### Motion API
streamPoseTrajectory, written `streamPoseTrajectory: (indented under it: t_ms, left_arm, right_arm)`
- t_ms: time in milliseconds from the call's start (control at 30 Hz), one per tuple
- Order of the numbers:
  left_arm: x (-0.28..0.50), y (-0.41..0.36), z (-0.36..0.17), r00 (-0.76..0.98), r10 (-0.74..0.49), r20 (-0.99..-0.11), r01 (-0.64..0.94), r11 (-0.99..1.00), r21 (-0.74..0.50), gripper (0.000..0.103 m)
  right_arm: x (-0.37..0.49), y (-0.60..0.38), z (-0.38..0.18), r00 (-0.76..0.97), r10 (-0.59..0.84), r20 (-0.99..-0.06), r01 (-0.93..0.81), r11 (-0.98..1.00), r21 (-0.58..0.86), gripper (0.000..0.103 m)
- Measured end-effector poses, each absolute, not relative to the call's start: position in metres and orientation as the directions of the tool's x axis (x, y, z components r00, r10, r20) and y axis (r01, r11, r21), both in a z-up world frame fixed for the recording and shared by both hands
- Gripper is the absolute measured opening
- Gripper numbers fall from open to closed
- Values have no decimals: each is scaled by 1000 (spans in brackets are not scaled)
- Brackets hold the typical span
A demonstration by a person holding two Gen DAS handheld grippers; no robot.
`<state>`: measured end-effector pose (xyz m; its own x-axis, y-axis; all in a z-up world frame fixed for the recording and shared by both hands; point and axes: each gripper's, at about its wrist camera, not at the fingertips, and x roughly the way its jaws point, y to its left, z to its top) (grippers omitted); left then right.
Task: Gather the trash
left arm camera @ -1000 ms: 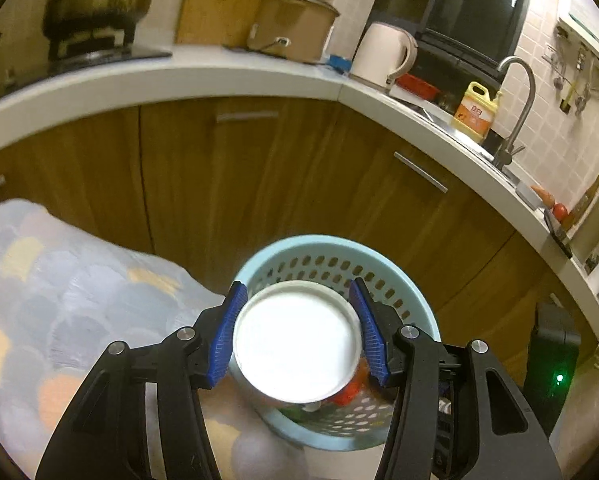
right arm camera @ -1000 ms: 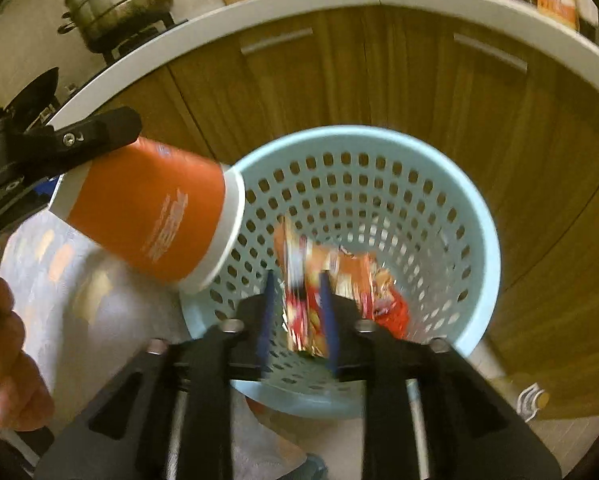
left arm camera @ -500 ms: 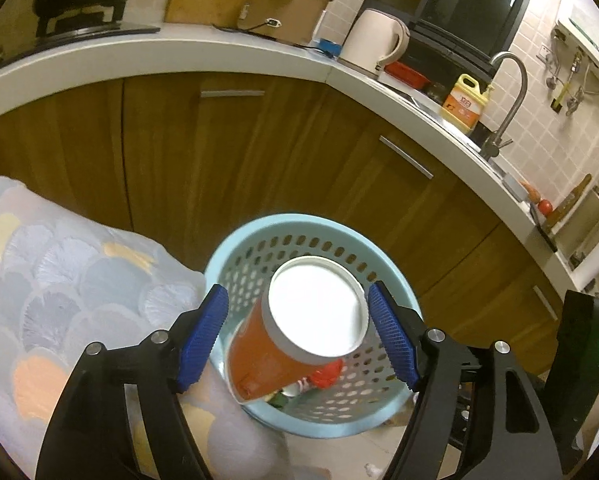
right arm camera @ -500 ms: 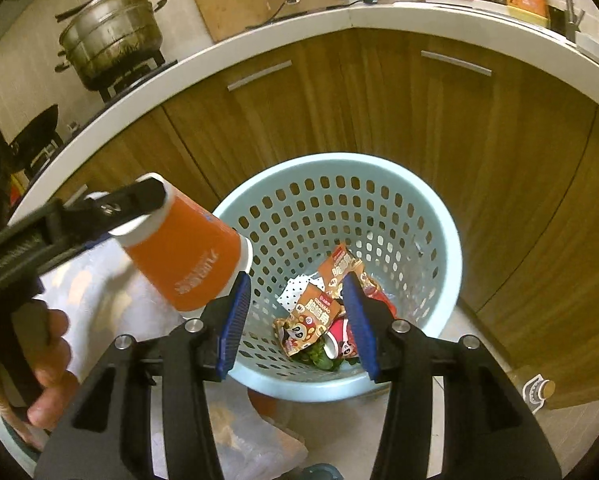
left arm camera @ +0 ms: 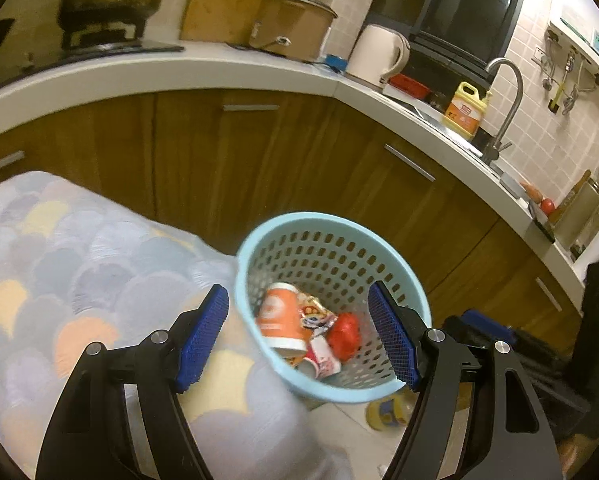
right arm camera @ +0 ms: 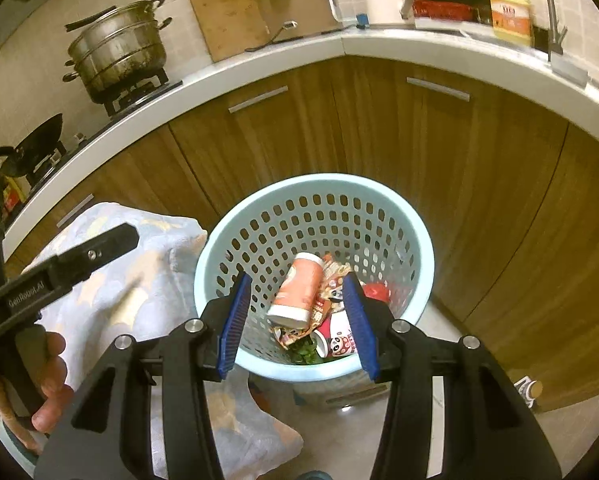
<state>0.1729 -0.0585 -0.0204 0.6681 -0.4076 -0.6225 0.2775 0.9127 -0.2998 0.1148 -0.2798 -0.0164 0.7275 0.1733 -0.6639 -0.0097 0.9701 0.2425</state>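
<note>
**Orange cup lies in the basket; both claws empty**

The round pale-blue perforated plastic basket [right arm camera: 314,276] stands on the floor against the brown wooden cabinet doors [right arm camera: 379,128], its mouth unobstructed from above. Touching its left rim is a rounded cushion in pastel scale-patterned cloth [left arm camera: 79,280]. The orange paper cup with a white rim [right arm camera: 297,290] lies on its side inside, atop printed snack wrappers [right arm camera: 331,300]. The left gripper [left arm camera: 299,336] stands wide apart with nothing between its blue pads. The right gripper [right arm camera: 295,322] is parted and empty above the near rim.
</note>
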Motion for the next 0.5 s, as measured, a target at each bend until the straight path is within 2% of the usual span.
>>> streamPoseTrajectory:
  t_ms: [167, 367, 500]
  left_arm:
    - [142, -40, -7, 733, -333, -593, 233, 942, -240, 71]
    - [88, -21, 18, 841, -168, -514, 134, 986, -103, 85]
    - [58, -6, 20, 884, -69, -462, 50, 997, -54, 87]
  right_arm:
    - [98, -261, 2, 759, 156, -632, -35, 979, 199, 44]
    - [65, -240, 23, 810, 153, -567, -42, 978, 205, 48]
    - [46, -229, 26, 838, 109, -534, -13, 984, 180, 51]
